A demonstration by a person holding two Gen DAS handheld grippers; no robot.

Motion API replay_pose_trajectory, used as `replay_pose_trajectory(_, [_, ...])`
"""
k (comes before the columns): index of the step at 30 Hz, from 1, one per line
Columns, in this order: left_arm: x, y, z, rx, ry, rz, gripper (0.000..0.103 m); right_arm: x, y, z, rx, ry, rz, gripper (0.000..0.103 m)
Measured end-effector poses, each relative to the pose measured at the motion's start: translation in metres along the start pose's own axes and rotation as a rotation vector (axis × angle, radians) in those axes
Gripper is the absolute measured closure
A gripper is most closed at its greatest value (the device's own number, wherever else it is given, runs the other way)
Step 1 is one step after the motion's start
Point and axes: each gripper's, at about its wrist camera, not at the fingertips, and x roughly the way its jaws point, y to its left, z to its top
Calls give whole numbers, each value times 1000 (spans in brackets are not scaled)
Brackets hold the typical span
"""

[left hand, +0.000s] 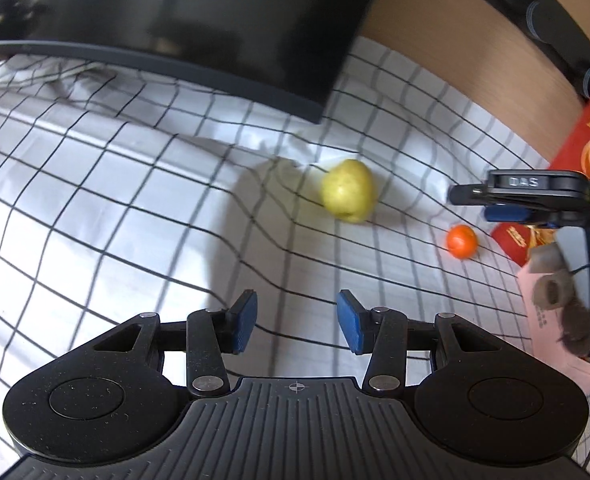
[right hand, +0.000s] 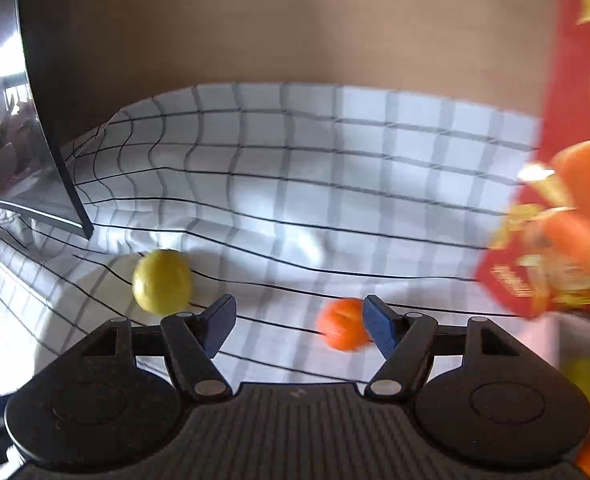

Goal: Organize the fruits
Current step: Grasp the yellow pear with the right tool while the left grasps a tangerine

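Nearest in the left wrist view, the left gripper (left hand: pixel 297 326) tilts downward over the checked cloth (left hand: pixel 95 200), its blue pads (left hand: pixel 243 326) standing apart with only bare fabric between them; the jaws are released and hold nothing. Beyond its fingertips and a little to the right, the yellow-green fruit (left hand: pixel 349 191) lies on the cloth, well apart from the pads. Further right, the small orange fruit (left hand: pixel 461 241) sits on the cloth near the red box (left hand: pixel 511 238) printed with orange slices. Just above that orange, the right gripper (left hand: pixel 507 196) reaches in from the right edge, seen side-on, so its jaw state cannot be read from this view.

In the right wrist view, the right gripper (right hand: pixel 299 326) also angles down toward the cloth (right hand: pixel 295 184). Its blue fingers (right hand: pixel 379 330) are spread wide and grip nothing. The orange fruit (right hand: pixel 341 324) lies on the cloth just beside the right-hand finger, partly hidden behind it, toward the right side of the gap; whether the finger touches it cannot be told through the blur. The yellow-green fruit (right hand: pixel 162 281) rests to the left, outside the left-hand finger and slightly farther away. The red box (right hand: pixel 555 240) rises at the right edge, blurred.

Farthest, a dark monitor (left hand: pixel 199 20) stands on the cloth at the left, and a tan wall (right hand: pixel 295 20) closes the scene behind.
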Motion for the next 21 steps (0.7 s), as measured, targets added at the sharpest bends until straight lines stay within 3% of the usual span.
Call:
replay_pose_trajectory(6, [2,11,17,26,12,39,54,46,59,16,-35,35,114,32])
replay_pose_trajectory(11, [-2,15,25,29,-5,50,54,84,95,26,-86,63,60,32])
replay_pose_trajectory(16, [0,15,25,31,-3,48,54,104,95,21,-41,119,70,33])
replay_pose_trajectory(18, [2,16,23,25,4,48,54,106,89,18,-21,147,112,43])
replay_pose_trajectory(21, [6,15,19,23,16,46,54,100,84,14,-30,177,146,44])
